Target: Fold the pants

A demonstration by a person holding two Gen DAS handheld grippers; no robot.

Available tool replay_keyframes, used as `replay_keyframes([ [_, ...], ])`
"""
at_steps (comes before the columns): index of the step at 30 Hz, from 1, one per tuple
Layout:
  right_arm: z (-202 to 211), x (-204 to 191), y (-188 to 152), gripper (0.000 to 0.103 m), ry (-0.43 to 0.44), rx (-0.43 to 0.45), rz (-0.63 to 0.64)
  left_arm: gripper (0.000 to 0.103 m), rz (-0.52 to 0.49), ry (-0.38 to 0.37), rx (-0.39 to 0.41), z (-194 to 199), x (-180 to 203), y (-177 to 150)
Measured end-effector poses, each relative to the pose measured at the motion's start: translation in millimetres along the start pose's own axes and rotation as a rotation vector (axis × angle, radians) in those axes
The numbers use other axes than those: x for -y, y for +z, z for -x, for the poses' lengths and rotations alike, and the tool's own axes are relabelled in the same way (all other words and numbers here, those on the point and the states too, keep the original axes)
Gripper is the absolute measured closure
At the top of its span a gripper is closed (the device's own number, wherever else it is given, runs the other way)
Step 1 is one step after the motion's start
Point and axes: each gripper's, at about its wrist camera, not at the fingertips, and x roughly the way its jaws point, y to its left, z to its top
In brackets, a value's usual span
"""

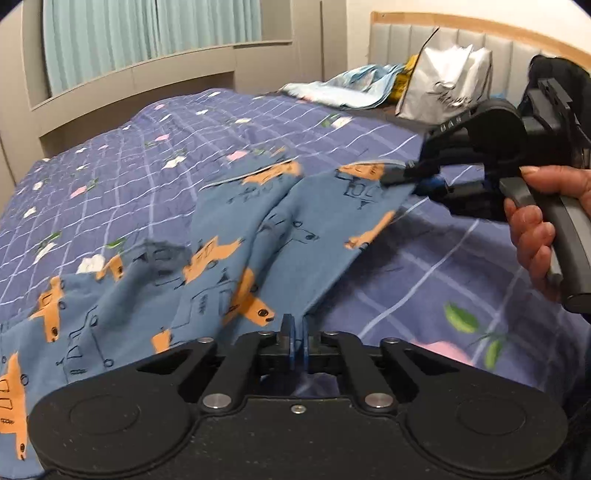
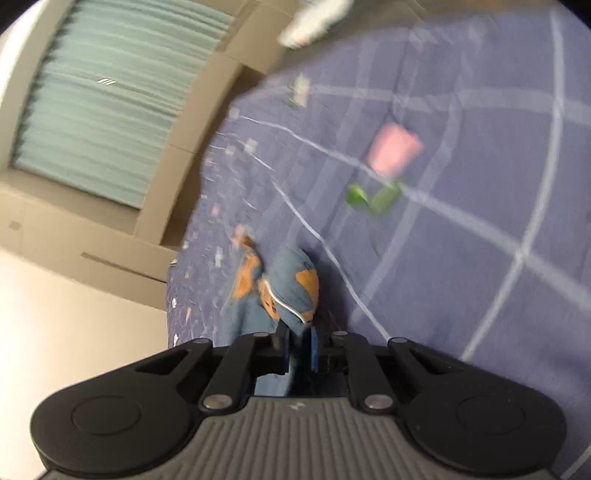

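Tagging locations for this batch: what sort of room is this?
Most likely a bedroom: a quilt-covered bed with a padded headboard, and curtains over a window beside it.

The pants [image 1: 236, 236] were soft matt cloth, printed blue and orange, on a quilted cloth bedspread [image 1: 122, 155]. The left tool [image 1: 296, 332] was matt black plastic with shiny metal rivets. A glossy, crinkled bag [image 1: 443, 85] leaned against the padded headboard [image 1: 498, 48].

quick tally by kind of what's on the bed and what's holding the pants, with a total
pants, blue with orange vehicle print: 1
grippers, left and right, both pinching the pants: 2
silver bag by the headboard: 1
light blue crumpled cloth beside the bag: 1
yellow item behind them, mostly hidden: 1
total: 6
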Motion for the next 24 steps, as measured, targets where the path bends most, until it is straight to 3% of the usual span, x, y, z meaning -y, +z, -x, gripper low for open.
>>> replay_keyframes([
  [4,21.0,-31.4,-2.0,0.092,-0.051,0.035,0.264,0.1,-0.038,-0.019,-0.007,2.0,9.1,-1.0],
  [8,18.4,-25.8,-12.7,0.09,-0.19,-0.001,0.32,0.1,-0.023,-0.038,-0.037,-8.0,7.2,-10.4],
  [10,14.6,-24.7,-18.3,0.08,-0.242,-0.009,0.356,0.096,-0.004,-0.043,-0.026,-6.8,4.3,-11.2],
  [12,20.6,-29.1,-21.8,0.073,-0.251,-0.006,0.387,0.078,0.027,-0.057,-0.013,-2.0,-0.3,-9.9],
  [13,26.4,-29.5,-23.6,0.06,-0.255,0.002,0.414,0.071,0.049,-0.063,-0.003,2.0,-3.4,-9.2],
  [14,31.2,-35.1,-24.4,0.05,-0.271,0.012,0.45,0.057,0.067,-0.064,0.007,6.7,-5.2,-8.1],
  [15,35.8,-36.7,-25.1,0.035,-0.284,0.022,0.492,0.04,0.087,-0.06,0.023,12.0,-8.2,-7.3],
  [18,50.5,-40.7,-25.1,0.011,-0.316,0.056,0.588,0.013,0.151,-0.042,0.071,26.8,-18.8,-6.7],
  [20,44.0,-41.8,-20.0,0.006,-0.352,0.076,0.672,0.0,0.207,-0.026,0.09,33.1,-28.6,-6.7],
  [22,36.2,-48.9,-14.0,0.0,-0.36,0.071,0.742,0.001,0.286,0.013,0.107,35.2,-42.2,-7.4],
  [24,16.0,-61.3,-1.7,0.0,-0.3,0.01,0.777,0.001,0.358,0.012,0.099,32.3,-57.1,-7.1],
])
